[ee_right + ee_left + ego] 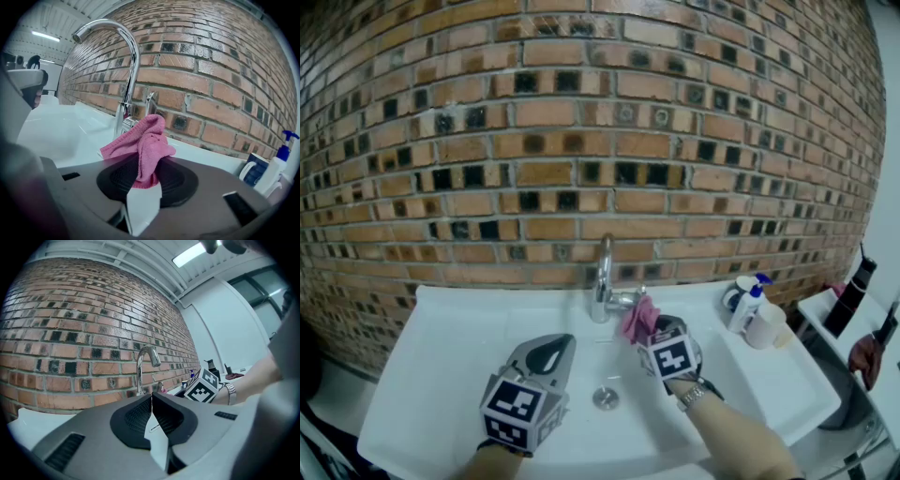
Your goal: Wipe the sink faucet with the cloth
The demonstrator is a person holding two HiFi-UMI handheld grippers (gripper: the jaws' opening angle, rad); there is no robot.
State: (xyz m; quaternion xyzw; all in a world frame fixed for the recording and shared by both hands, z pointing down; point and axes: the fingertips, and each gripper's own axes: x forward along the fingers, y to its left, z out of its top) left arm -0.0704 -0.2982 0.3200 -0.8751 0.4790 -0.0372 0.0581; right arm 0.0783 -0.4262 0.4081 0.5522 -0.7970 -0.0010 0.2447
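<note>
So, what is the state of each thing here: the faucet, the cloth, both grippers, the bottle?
faucet: no water running
pink cloth: bunched, pinched between the right gripper's jaws
left gripper: shut, empty
right gripper: shut on pink cloth
pump bottle: upright

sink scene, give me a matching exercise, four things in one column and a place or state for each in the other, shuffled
1. curved chrome faucet
2. pink cloth
3. left gripper
4. white pump bottle with blue top

A. jaws shut, nothing between them
B. on the ledge at the right, beside a mug
C. pinched in the jaws of the right gripper
D. rising at the back of the white sink, by the brick wall

Pairs: 1-D, 2-C, 3-A, 4-B
</note>
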